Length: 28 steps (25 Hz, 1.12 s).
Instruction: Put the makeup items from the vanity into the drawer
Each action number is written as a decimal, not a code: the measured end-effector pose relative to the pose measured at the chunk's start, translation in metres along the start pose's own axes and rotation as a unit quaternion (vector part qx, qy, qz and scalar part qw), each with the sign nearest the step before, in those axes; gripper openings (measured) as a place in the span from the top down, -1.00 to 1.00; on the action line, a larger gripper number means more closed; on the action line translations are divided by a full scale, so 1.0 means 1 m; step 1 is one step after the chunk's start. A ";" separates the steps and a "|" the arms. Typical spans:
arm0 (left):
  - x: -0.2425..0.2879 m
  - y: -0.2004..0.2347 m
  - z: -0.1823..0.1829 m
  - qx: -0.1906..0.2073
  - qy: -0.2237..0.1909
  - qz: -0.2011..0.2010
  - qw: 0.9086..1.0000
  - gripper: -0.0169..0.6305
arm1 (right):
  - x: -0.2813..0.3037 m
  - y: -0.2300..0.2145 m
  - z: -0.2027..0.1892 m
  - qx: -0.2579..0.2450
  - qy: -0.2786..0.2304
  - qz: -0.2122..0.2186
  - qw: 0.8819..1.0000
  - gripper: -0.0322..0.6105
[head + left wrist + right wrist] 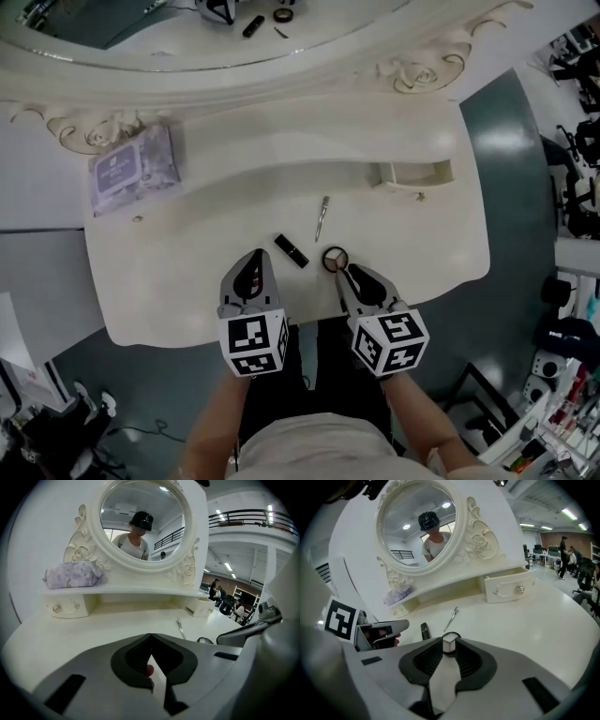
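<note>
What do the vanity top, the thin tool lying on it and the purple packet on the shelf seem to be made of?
The vanity top: probably painted wood or board, cream with a soft sheen that reflects light. The thin tool: likely metal; it is slim, silvery and glints. The purple packet: apparently soft plastic film; its surface is puffy and creased.
</note>
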<state>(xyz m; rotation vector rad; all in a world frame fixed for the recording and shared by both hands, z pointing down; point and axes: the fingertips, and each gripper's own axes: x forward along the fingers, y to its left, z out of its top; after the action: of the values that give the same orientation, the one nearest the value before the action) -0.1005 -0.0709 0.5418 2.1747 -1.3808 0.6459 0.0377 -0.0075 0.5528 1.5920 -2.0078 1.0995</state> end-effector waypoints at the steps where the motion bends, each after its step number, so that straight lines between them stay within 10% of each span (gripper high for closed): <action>1: 0.001 0.002 -0.002 -0.001 0.001 0.001 1.000 0.94 | 0.002 0.000 -0.001 -0.004 0.003 0.000 1.000 0.62; 28: 0.007 0.023 -0.014 -0.036 0.003 0.024 0.999 0.94 | 0.032 -0.001 -0.014 -0.118 0.072 -0.025 0.990 0.20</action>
<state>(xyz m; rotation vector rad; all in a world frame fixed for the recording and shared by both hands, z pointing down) -0.1205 -0.0755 0.5607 2.0877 -1.4345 0.6095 0.0258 -0.0181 0.5838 1.3933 -1.9137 0.8926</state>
